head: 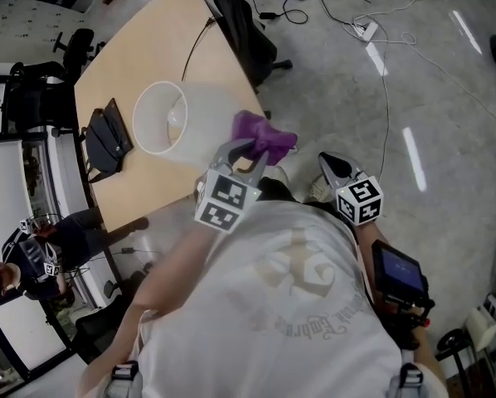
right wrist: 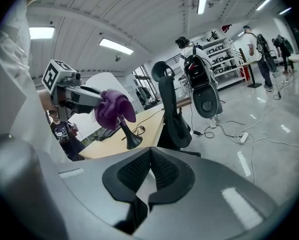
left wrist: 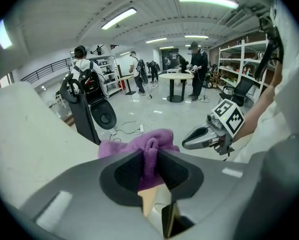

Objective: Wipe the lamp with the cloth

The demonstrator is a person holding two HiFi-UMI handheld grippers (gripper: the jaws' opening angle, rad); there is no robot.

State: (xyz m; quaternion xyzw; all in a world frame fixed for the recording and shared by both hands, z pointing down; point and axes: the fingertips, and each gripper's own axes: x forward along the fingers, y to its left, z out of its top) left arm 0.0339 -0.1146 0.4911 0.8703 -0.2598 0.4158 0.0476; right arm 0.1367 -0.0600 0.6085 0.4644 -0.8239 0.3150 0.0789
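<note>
The lamp has a white drum shade and stands on a light wooden table. In the right gripper view its black stem and foot show below the shade. My left gripper is shut on a bunched purple cloth at the shade's near right side; whether the cloth touches the shade I cannot tell. In the left gripper view the cloth is pinched between the pads of the left gripper, with the shade close on the left. My right gripper hangs off to the right, away from the lamp. Seen in its own view, the right gripper is shut and empty.
A black bag lies on the table left of the lamp. A black office chair stands at the table's far edge. Cables and a power strip lie on the floor. A person stands at the left, and others stand further off.
</note>
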